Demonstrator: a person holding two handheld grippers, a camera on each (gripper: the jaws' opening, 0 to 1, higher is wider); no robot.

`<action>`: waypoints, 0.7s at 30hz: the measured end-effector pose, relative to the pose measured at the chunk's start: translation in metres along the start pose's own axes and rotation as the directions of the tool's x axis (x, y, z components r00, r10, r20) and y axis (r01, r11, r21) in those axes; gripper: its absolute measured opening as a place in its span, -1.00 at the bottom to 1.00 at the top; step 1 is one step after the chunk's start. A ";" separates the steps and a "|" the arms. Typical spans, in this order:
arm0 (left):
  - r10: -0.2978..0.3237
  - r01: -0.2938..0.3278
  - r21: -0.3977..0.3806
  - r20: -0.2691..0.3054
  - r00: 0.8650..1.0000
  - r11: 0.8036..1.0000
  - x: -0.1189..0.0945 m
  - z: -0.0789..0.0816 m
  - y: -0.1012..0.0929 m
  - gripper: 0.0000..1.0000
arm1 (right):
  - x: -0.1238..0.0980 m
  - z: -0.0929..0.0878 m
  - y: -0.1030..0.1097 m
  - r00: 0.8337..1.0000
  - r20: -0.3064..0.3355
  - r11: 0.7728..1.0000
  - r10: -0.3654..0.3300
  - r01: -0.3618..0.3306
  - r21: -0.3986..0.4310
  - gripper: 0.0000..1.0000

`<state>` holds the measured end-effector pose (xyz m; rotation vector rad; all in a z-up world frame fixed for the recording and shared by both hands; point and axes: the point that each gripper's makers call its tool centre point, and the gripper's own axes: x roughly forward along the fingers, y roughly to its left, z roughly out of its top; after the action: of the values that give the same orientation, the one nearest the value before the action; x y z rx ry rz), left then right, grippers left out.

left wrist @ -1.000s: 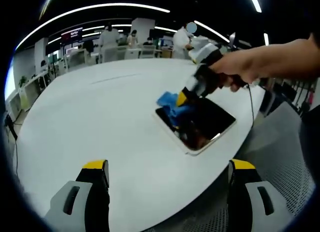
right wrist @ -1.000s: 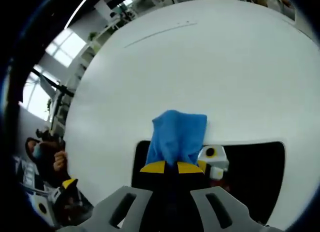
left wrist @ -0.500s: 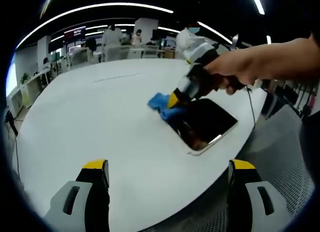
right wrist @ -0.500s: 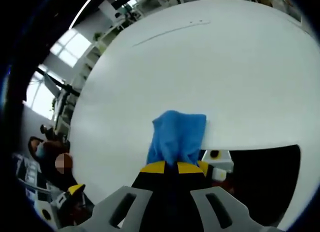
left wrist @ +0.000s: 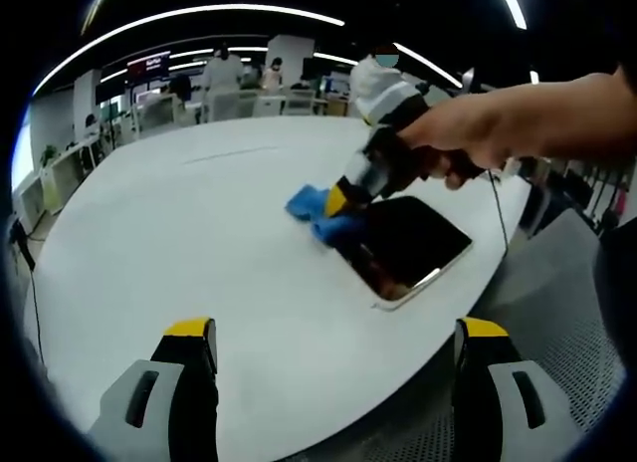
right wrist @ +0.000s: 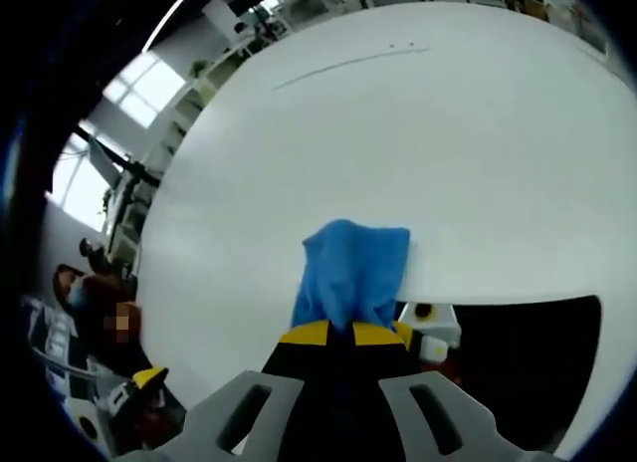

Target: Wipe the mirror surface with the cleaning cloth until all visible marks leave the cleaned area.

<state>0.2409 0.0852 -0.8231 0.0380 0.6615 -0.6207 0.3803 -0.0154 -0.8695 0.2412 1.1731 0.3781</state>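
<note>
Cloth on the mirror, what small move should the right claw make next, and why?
Probably draw the right claw back across the mirror. It is shut on the blue cloth, which sits at the mirror's far-left edge and mostly overhangs the white table, so little glass is being wiped. The left claw hangs open, apart from the mirror.
</note>
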 end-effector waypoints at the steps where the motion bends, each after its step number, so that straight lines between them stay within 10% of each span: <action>1: 0.000 0.000 0.001 0.001 1.000 1.000 0.000 0.000 0.000 0.99 | -0.001 -0.001 0.000 1.000 0.002 1.000 -0.001 0.001 -0.004 -1.00; 21: 0.006 -0.006 -0.004 0.004 1.000 1.000 -0.001 0.000 0.001 0.99 | -0.003 -0.015 0.005 1.000 0.012 1.000 0.023 -0.023 -0.011 -0.99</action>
<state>0.2413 0.0866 -0.8225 0.0349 0.6585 -0.6137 0.3647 -0.0123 -0.8711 0.2470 1.1567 0.4026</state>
